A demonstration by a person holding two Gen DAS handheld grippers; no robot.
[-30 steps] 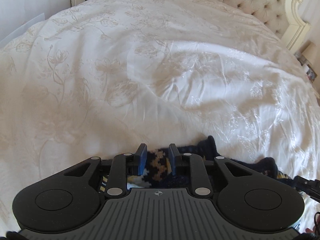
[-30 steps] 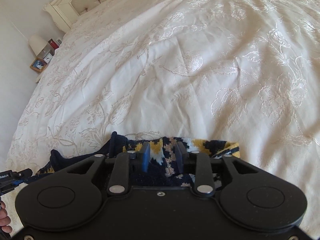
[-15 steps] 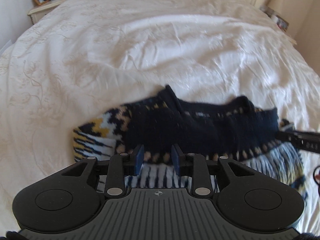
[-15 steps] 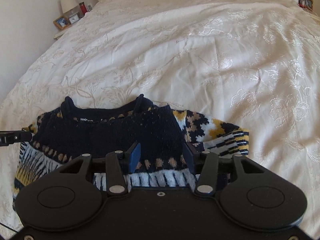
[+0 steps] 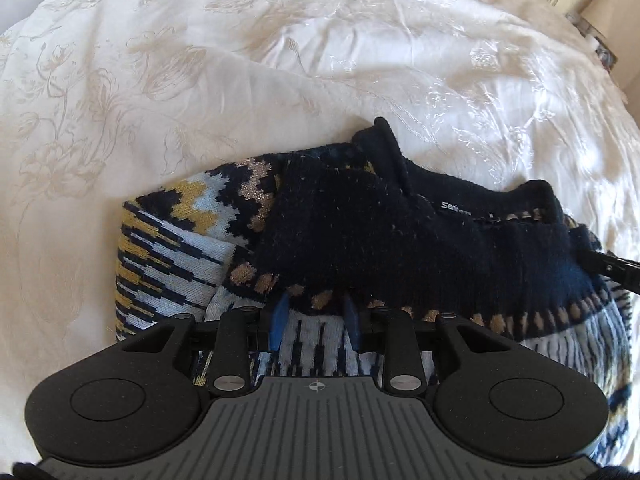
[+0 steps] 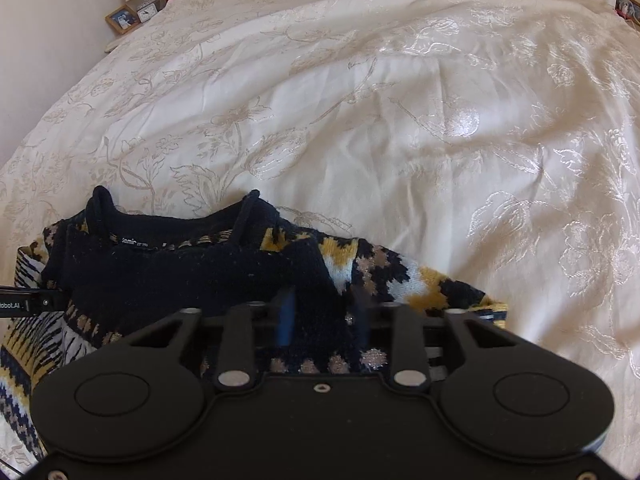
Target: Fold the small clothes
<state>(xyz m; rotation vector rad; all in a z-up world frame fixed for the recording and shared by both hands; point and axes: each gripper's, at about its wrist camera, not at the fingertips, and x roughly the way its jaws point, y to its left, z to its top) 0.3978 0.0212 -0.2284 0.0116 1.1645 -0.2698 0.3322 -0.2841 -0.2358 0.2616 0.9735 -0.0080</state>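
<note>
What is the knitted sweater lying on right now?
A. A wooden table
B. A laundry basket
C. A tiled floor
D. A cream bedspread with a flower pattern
D: the navy, yellow and white sweater lies spread on a cream bedspread with a floral pattern, which shows all around it in both wrist views.

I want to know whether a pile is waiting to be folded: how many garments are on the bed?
1: a navy patterned sweater lies on the bedspread just ahead of both grippers. More may lie out of view behind the cameras.
</note>
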